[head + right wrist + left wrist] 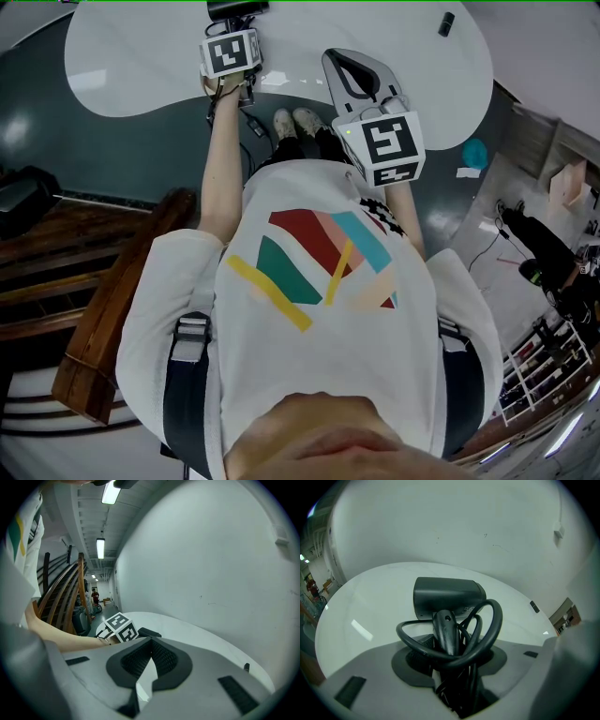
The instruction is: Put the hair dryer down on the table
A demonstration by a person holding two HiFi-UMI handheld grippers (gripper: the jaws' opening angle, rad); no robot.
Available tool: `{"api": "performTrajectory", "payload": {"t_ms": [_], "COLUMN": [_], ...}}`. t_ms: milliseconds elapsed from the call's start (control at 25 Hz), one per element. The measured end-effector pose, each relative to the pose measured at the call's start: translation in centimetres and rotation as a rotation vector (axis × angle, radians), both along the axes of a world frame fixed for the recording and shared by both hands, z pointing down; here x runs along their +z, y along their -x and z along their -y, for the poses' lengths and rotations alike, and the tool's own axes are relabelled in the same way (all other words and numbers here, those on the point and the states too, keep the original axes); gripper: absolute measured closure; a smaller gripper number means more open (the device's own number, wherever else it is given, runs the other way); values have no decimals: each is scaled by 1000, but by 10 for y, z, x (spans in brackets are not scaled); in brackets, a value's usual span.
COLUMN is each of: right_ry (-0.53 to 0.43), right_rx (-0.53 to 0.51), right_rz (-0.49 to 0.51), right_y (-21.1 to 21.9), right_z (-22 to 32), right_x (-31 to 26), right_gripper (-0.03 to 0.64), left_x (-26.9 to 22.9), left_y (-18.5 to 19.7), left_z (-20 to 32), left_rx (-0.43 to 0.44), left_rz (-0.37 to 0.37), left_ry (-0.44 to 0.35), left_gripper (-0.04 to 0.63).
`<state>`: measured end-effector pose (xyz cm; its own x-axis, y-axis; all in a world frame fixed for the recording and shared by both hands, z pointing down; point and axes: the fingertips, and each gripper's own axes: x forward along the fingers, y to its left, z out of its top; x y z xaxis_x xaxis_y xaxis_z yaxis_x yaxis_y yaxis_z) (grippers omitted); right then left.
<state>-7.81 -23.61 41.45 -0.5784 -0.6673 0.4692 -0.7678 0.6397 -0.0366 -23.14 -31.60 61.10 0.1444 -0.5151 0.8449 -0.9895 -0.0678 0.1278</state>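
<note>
Entry: hair dryer (pixel 238 8) cut off at far edge (head view); small dark object (pixel 446 23), far right, cannot be identified.

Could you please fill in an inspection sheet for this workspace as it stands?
Surface: white table, rounded and glossy.
Job's things: black hair dryer held over the table; whether it touches, cannot tell.
Clutter: small dark object near the far edge.
Grippers: left claw shut on the dryer's handle; right claw shut, empty.
Cables: cord looped around the handle, inside the left claw.
Surroundings: white wall, dark floor, wooden stairs.
</note>
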Motion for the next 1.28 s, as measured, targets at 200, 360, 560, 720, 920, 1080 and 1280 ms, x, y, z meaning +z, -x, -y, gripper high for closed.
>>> {"api": "performTrajectory", "payload": {"t_ms": [200, 360, 560, 720, 920, 1080, 1280], "right_ry": [-7, -16, -8, -8, -8, -6, -4], "right_rx": [-2, -8, -4, -7, -27, -39, -48], "right_rz": [0, 14, 20, 26, 29, 32, 47], "right_y": [0, 1, 0, -1, 2, 4, 4], "right_z": [-1, -3, -4, -5, -7, -9, -12], "right_x": [-2, -3, -1, -3, -3, -4, -5], "right_gripper": [606, 606, 606, 606, 606, 606, 606], "left_x": [0, 2, 3, 4, 5, -7, -20], "left_y": [0, 1, 0, 1, 0, -6, -13], "left_z": [0, -1, -1, -4, -12, -13, -16], "left_rx": [3, 0, 20, 16, -18, -48, -48], "left_rz": [-1, 15, 38, 56, 42, -40, -56], "left_ry": [-13, -21, -42, -43, -50, -90, -109], "left_gripper": [376, 376, 371, 280, 241, 227, 225]}}
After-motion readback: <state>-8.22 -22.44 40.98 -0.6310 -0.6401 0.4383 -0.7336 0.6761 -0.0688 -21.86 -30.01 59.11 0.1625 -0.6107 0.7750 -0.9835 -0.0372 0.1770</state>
